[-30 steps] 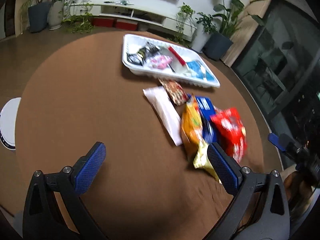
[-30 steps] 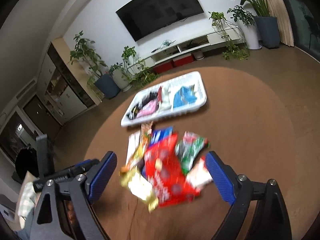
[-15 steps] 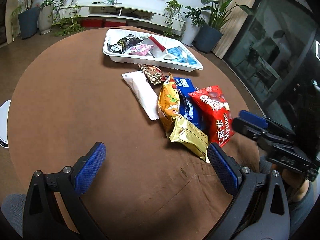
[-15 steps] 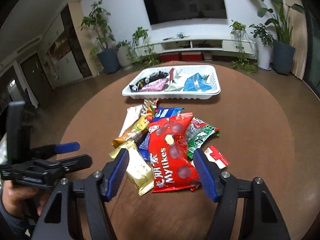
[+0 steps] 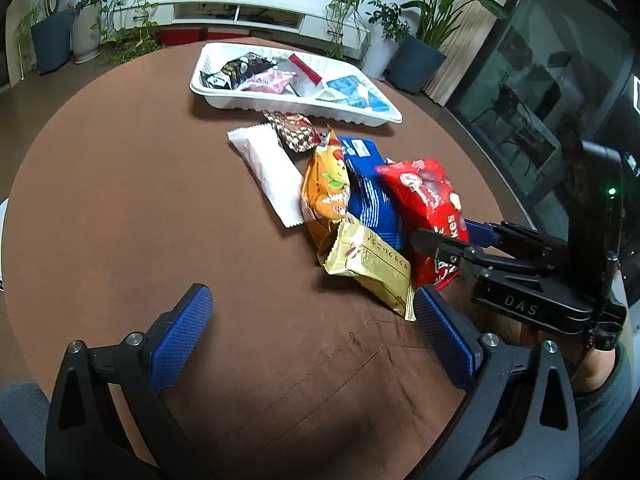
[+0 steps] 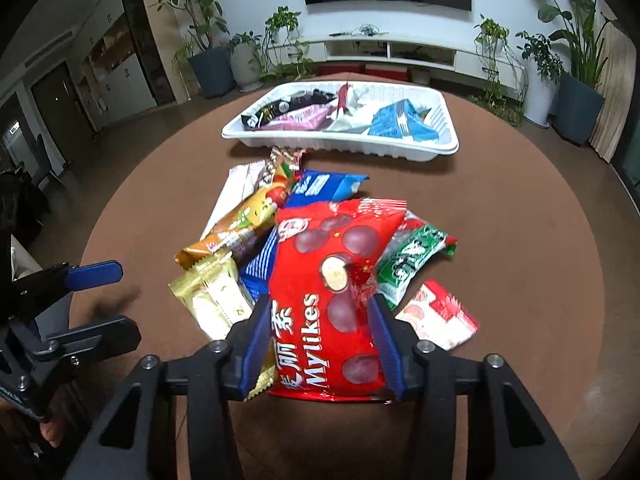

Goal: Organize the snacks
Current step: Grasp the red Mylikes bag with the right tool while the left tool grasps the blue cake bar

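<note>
Right wrist view: your right gripper (image 6: pixel 320 332) straddles the near end of the red bag (image 6: pixel 332 280), jaws closing, blue pads at its two side edges; whether they press yet you cannot tell.
Red bag: top of the snack pile, lying on the blue bag (image 6: pixel 320 186) and a green packet (image 6: pixel 412 260).
Gold packet (image 6: pixel 212 296): just left of the red bag, partly under your left pad.
Orange bag (image 6: pixel 240 224): behind the gold packet, leaning on the blue bag.
Small red-white packet (image 6: pixel 438 314): on the table (image 6: pixel 540 240), just right of your right pad.
Tray (image 6: pixel 400 148): far side of the table, behind the pile, already holding several snacks.
Left wrist view: your left gripper (image 5: pixel 312 320) stands wide, nothing between its pads, above bare table near the gold packet's corner.
White packet (image 5: pixel 268 172): left edge of the pile.
</note>
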Motion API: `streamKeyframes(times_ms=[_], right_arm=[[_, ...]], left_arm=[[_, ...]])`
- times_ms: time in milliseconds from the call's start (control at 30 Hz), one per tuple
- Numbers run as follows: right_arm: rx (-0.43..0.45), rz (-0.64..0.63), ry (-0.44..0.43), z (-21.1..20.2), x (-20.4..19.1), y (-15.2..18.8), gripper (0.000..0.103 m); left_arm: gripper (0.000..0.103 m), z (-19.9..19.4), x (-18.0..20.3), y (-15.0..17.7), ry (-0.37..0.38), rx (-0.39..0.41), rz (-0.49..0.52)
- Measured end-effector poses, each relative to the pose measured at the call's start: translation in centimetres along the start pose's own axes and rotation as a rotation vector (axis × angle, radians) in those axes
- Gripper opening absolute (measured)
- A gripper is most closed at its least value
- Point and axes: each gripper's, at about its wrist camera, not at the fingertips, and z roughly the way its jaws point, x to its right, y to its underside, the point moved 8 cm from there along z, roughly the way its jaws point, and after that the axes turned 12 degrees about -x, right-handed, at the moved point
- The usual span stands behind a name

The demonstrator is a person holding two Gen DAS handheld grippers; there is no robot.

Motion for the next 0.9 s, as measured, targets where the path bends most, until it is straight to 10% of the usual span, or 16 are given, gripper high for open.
streamKeyframes(times_ms=[600, 900], right_arm=[[-0.063, 0.064, -0.198, -1.3, -2.5, 3.1, 0.035], [0.002, 0.172, -0.167, -3.7, 0.2, 4.0, 0.034]], left_arm=[[0.091, 1.4, -0.3, -0.8, -0.045, -0.051, -0.035], [0.091, 3.2, 2.8, -1.4, -0.056, -0.089, 0.026]])
